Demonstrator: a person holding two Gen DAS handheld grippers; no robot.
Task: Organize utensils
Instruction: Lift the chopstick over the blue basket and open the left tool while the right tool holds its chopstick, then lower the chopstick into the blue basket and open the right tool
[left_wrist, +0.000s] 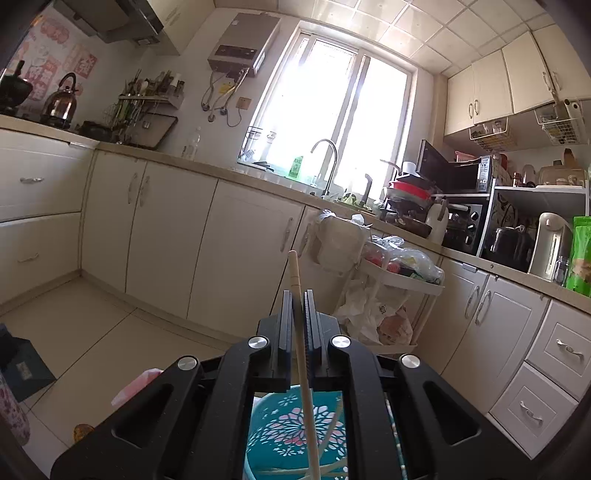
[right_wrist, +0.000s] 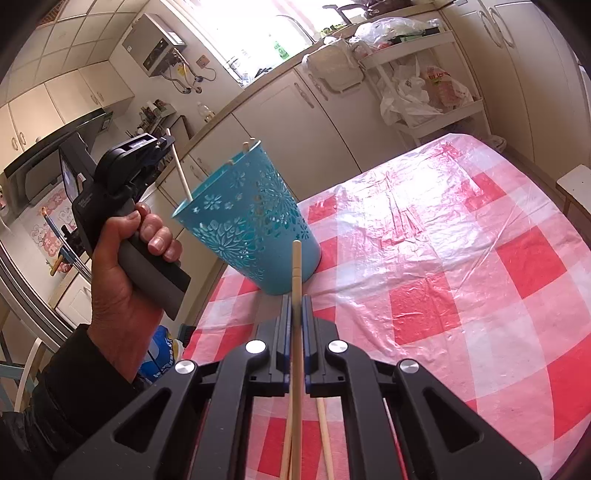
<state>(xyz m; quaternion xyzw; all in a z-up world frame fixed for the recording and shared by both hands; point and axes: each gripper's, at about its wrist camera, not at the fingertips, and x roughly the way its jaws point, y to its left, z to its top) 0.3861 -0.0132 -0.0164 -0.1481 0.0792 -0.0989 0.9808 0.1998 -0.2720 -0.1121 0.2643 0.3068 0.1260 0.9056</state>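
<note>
A teal cut-out cup (right_wrist: 255, 218) stands on the red-checked tablecloth (right_wrist: 443, 258), near its far left edge. My left gripper (right_wrist: 166, 142), held in a hand, hovers over the cup's left rim, shut on a pale chopstick (right_wrist: 181, 173) whose lower end dips inside the cup. In the left wrist view that gripper (left_wrist: 297, 295) pinches the chopstick (left_wrist: 295, 273) directly above the cup (left_wrist: 280, 435). My right gripper (right_wrist: 296, 299) is shut on another chopstick (right_wrist: 297, 266), just in front of the cup's base. Two chopstick tips (right_wrist: 245, 144) poke over the cup's far rim.
Two more chopsticks (right_wrist: 325, 435) lie on the cloth under my right gripper. A white trolley (right_wrist: 436, 40) stuffed with plastic bags stands beyond the table's far end. Cream cabinets (left_wrist: 166, 236) line the walls, with a sink tap (left_wrist: 328, 162) under the window.
</note>
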